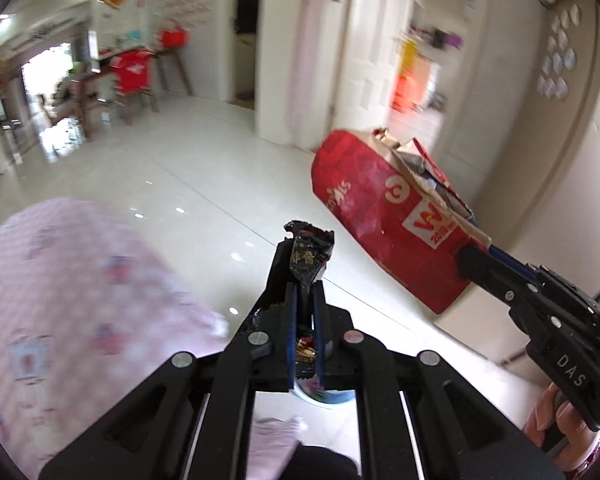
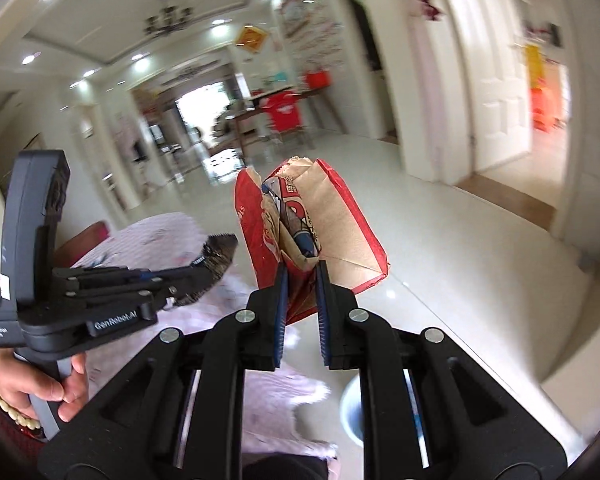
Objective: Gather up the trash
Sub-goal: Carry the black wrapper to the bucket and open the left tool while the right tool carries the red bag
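Observation:
In the left wrist view my left gripper (image 1: 305, 280) is shut on a crumpled black wrapper (image 1: 310, 248) with gold print, which sticks up past the fingertips. At the right of that view my right gripper (image 1: 470, 256) pinches the rim of a red paper bag (image 1: 364, 208), which hangs over the floor with its mouth to the upper right. In the right wrist view the right gripper (image 2: 302, 270) is shut on the edge of the red paper bag (image 2: 340, 236). Crumpled printed packaging (image 2: 296, 216) lies inside the bag. The left gripper (image 2: 198, 270) holds the black wrapper (image 2: 218, 254) just left of the bag.
A pink patterned cloth (image 1: 60, 300) covers a surface at the lower left. A small white and blue bowl (image 2: 350, 404) sits below the grippers. Glossy white floor tiles (image 1: 204, 168) stretch to a dining table with chairs (image 2: 276, 120). White doors and open doorways (image 2: 540, 120) stand at the right.

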`<state>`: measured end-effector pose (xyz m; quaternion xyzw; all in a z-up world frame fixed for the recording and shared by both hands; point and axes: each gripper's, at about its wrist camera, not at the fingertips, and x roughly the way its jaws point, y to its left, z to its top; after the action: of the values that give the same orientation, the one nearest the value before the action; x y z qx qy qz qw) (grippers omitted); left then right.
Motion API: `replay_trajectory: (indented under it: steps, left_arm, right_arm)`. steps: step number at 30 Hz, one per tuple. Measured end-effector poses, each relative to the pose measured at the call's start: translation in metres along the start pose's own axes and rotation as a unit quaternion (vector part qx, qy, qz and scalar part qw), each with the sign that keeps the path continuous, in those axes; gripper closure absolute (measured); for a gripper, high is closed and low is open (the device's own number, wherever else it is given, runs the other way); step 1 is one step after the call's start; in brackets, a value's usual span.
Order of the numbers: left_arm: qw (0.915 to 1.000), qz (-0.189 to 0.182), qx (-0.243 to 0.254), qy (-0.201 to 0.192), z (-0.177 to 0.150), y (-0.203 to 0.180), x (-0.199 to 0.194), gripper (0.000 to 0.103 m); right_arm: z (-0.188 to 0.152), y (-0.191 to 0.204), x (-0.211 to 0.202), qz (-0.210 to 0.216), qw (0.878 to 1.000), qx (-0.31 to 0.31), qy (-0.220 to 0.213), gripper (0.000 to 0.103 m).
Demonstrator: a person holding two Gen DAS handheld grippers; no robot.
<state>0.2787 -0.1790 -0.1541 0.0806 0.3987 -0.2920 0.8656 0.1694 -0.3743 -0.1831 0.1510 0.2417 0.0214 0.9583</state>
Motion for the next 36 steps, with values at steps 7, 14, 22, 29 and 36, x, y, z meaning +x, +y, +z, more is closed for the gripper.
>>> replay_trajectory:
  steps: [7, 14, 22, 29, 36]
  left_arm:
    - [0.998, -0.035, 0.019, 0.049, 0.0, -0.051, 0.068, 0.095]
    - [0.9976, -0.021, -0.009, 0.065, -0.005, -0.056, 0.1, 0.025]
    - [0.9979, -0.002, -0.002, 0.065, -0.008, -0.058, 0.093, 0.025]
    - [0.9982, 0.006, -0.006, 0.059, -0.005, -0.051, 0.083, 0.025]
    - [0.9984, 0.011, -0.01, 0.054, -0.006, -0.047, 0.083, 0.025]
  right_arm:
    - [-0.022, -0.068, -0.014, -0.051, 0.997, 0.06, 0.004, 0.089]
    - [-0.036, -0.091, -0.012, -0.065, 0.994, 0.085, 0.02, 0.089]
    - [-0.033, -0.084, -0.001, -0.058, 0.994, 0.088, 0.033, 0.089]
    - [-0.035, -0.072, 0.003, -0.052, 0.995, 0.08, 0.04, 0.089]
    - [-0.034, -0.072, 0.01, -0.048, 0.995, 0.074, 0.047, 0.089]
